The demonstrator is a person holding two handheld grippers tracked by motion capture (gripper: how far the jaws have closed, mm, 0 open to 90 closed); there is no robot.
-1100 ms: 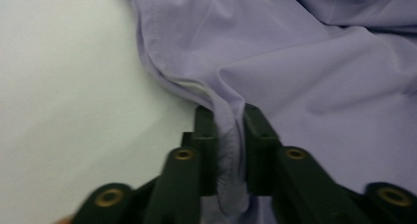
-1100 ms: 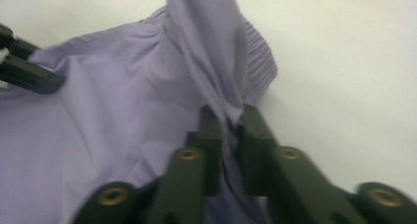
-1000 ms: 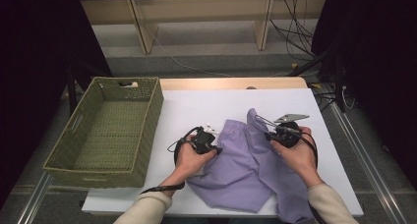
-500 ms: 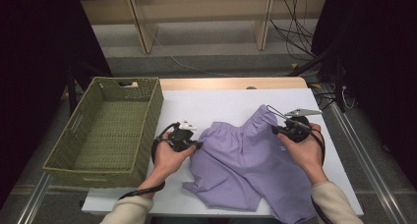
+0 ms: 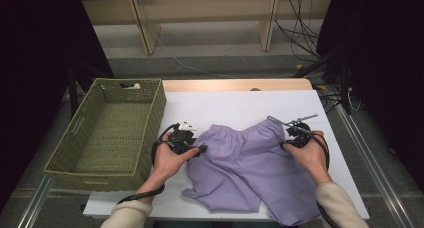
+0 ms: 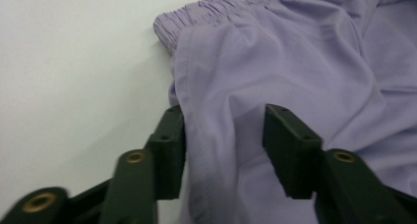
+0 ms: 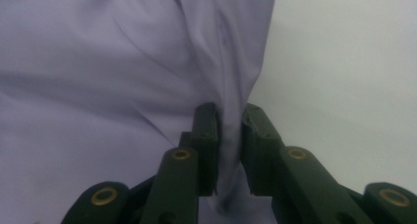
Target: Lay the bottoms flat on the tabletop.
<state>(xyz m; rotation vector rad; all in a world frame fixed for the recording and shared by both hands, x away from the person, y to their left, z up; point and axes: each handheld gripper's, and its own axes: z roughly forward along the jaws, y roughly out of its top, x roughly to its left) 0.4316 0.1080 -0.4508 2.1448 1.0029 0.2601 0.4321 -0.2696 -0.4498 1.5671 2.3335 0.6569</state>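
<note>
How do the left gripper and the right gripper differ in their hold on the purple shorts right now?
The left gripper has jaws that have just been opening, wide apart over the purple shorts with cloth lying loose between them. The right gripper has jaws that have just been opening too, yet stand close together around a bunched fold. The left sits at the waistband's left end, the right at its right end. Both rest on the white table.

Each gripper was black, the left gripper (image 5: pixel 201 149) and right gripper (image 5: pixel 286 134) trailing looped black cables. Their blocky jaws carried brass-coloured rivets at the pivots. A grey three-cornered plate (image 5: pixel 300 120) topped the right one. The person wore cream sleeves (image 5: pixel 336 204).
</note>
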